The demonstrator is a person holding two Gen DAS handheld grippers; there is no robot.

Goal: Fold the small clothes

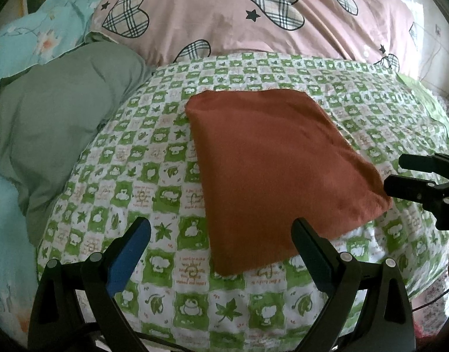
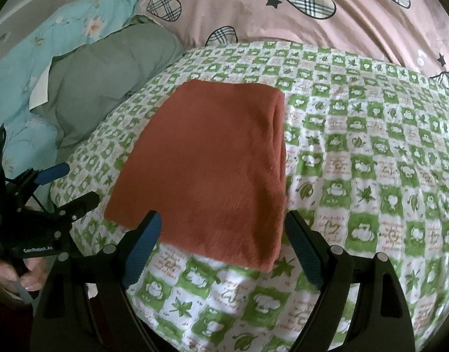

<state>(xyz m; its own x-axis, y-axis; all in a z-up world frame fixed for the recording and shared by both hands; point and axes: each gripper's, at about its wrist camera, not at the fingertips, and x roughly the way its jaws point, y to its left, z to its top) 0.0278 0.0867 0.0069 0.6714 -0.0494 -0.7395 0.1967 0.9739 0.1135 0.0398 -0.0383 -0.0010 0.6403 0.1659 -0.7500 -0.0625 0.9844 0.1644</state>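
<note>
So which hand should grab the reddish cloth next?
Probably right. The right gripper is open with its fingers straddling the near edge of the folded rust-red fleecy cloth. The left gripper is open too, but sits more off the cloth's near corner, over the green-and-white checked sheet.

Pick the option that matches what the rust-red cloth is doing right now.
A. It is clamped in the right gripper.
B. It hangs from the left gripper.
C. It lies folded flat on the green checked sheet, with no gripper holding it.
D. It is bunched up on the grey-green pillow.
C: the cloth lies flat as a folded rectangle on the sheet, and both the left gripper and the right gripper stand open, gripping nothing.
</note>
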